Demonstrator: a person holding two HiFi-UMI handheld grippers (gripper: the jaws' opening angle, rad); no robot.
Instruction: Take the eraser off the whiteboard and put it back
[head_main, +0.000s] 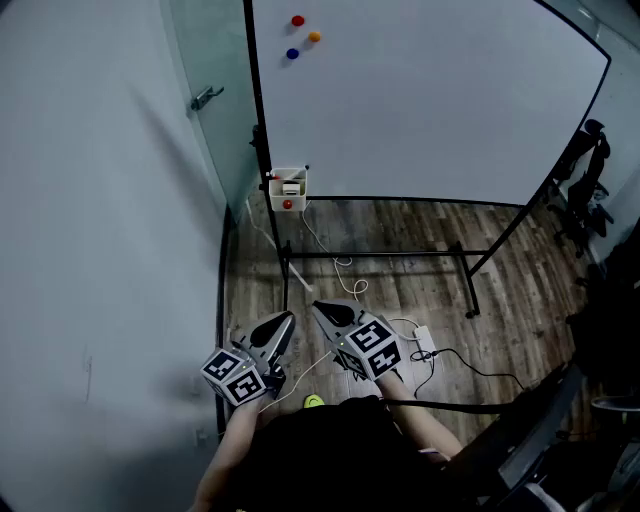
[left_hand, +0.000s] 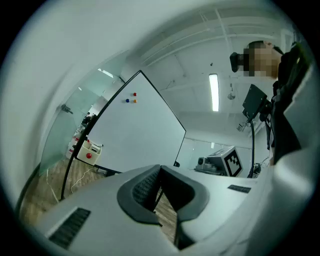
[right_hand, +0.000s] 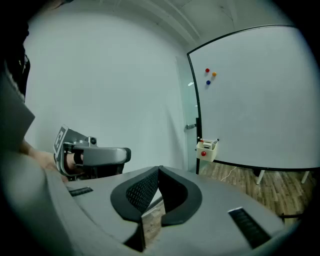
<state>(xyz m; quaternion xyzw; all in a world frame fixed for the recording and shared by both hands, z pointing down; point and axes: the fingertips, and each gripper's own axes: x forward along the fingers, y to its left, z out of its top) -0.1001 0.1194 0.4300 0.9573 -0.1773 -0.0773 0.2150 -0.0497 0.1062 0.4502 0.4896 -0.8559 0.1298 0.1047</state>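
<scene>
The whiteboard (head_main: 430, 100) stands on the far side of the wood floor, well away from both grippers. A small white holder box (head_main: 288, 189) hangs at its lower left corner, with a red magnet on its front, pens inside, and a pale block that may be the eraser. The box also shows in the left gripper view (left_hand: 90, 150) and in the right gripper view (right_hand: 206, 149). My left gripper (head_main: 285, 320) and right gripper (head_main: 318, 308) are held side by side near my body. Both are shut and hold nothing.
Red, orange and blue magnets (head_main: 298, 20) sit at the board's top left. The board's black stand (head_main: 470, 290) spreads over the floor, where cables (head_main: 340, 265) and a power strip (head_main: 420, 340) lie. A glass door (head_main: 205, 97) and a white wall close the left; a dark chair (head_main: 585, 200) stands right.
</scene>
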